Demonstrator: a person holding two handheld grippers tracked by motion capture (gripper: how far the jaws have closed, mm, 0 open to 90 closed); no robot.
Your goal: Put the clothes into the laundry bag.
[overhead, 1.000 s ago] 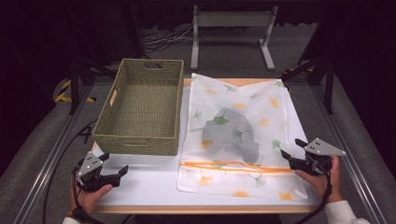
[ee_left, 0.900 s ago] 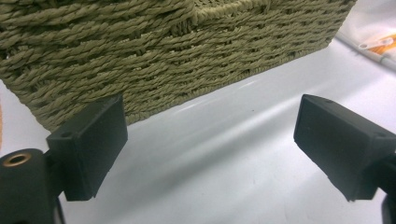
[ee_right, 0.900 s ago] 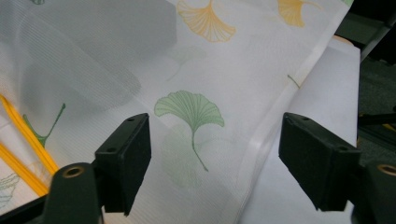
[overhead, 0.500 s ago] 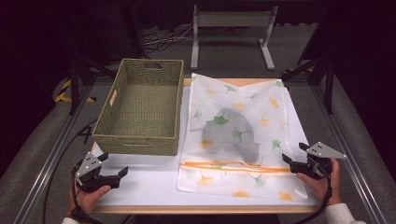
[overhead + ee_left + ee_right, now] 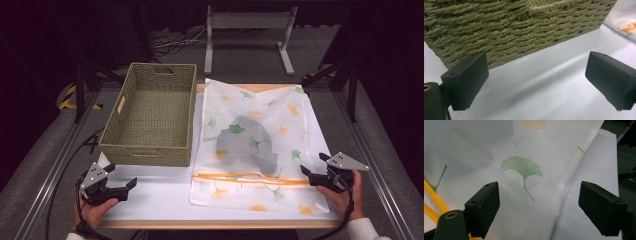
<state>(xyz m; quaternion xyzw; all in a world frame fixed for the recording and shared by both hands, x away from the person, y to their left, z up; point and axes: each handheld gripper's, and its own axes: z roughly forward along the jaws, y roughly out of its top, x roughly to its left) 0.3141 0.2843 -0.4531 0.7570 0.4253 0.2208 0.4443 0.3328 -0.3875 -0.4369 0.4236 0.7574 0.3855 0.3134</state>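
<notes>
Both grippers wide apart, jaws just opened, nothing between them. Left gripper (image 5: 120, 186) low on the white table (image 5: 160, 200), just short of the woven basket (image 5: 150, 120). Right gripper (image 5: 311, 175) at the right edge of the mesh laundry bag (image 5: 260, 145), lying flat beside the basket with a grey garment (image 5: 245, 145) inside and an orange zipper (image 5: 250, 179) across its near end. Probably between steps: bag just released. Next likely calls for pinching the bag's hem and lifting toward the basket.

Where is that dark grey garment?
In the high view, the dark grey garment lies inside the leaf-printed white mesh bag, right of the woven green basket.
</notes>
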